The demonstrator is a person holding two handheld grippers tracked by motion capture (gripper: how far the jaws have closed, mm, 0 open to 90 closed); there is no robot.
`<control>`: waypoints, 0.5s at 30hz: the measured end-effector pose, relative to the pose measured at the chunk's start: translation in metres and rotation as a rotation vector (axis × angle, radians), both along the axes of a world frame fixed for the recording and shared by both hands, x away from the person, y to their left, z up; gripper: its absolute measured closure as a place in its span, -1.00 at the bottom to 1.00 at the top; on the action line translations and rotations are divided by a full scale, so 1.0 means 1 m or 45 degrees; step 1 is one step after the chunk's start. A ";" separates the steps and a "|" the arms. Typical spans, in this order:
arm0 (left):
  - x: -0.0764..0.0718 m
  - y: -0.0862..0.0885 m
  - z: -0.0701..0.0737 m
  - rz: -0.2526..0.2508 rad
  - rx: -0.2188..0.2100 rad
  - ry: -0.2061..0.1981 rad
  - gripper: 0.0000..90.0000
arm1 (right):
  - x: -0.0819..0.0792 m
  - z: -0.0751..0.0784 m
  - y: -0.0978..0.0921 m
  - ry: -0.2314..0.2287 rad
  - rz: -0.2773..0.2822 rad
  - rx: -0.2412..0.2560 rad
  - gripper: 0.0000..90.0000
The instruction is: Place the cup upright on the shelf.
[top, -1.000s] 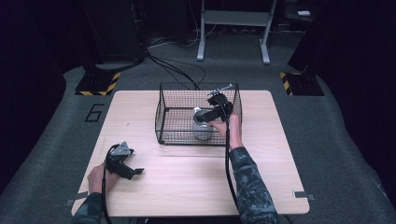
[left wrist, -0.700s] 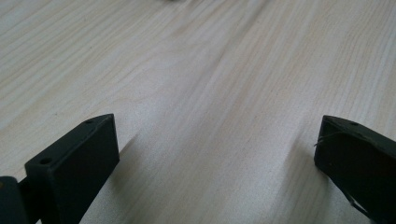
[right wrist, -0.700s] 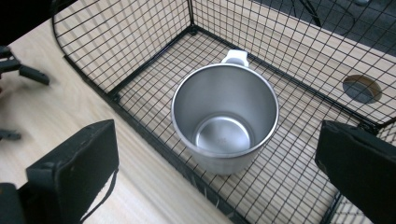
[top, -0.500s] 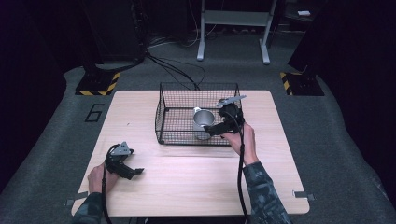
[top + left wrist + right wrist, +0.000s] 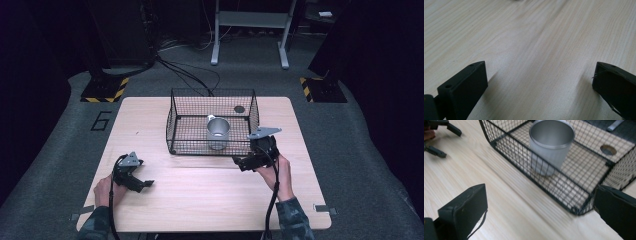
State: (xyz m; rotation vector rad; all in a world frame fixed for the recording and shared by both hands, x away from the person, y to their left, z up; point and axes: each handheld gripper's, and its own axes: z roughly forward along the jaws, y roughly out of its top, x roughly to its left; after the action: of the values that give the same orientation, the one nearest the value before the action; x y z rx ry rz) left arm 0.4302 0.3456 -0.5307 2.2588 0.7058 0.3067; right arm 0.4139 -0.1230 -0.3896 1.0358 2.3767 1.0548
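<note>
Since the metal cup (image 5: 218, 132) stands upright in the wire basket (image 5: 175, 117), I judge it light, rigid, slick: grip the rim. Right gripper (image 5: 246, 162) and left gripper (image 5: 142, 184) fingers spread, empty.

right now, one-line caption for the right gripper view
Open hand-held gripper facing a metal cup standing upright inside a black wire basket.

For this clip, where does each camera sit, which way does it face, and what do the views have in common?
High view: above the person's side, looking forward and down on the table, wire basket and metal cup; both forearms, left gripper and right gripper show.
Left gripper view: on the left gripper, looking down at bare tabletop between its open jaws.
Right gripper view: on the right gripper, facing the basket and cup; the left gripper lies at top left.
Shared: high and right gripper views both show cup and basket.
</note>
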 end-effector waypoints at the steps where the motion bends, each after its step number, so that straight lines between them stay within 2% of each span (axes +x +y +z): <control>1: 0.000 0.000 0.000 0.000 0.000 0.000 -1.00 | -0.003 -0.004 -0.004 0.001 -0.010 0.003 -1.00; 9: 0.000 0.000 0.000 -0.001 0.000 0.000 -1.00 | -0.016 -0.047 -0.053 0.066 -0.124 0.035 -1.00; 15: 0.000 0.000 0.000 0.001 0.003 0.001 -1.00 | -0.024 -0.065 -0.072 0.093 -0.183 0.031 -1.00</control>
State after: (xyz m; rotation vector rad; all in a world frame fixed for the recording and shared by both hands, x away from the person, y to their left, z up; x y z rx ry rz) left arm 0.4302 0.3456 -0.5306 2.2611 0.7068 0.3075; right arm 0.3903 -0.1947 -0.4550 1.2538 2.3103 1.0129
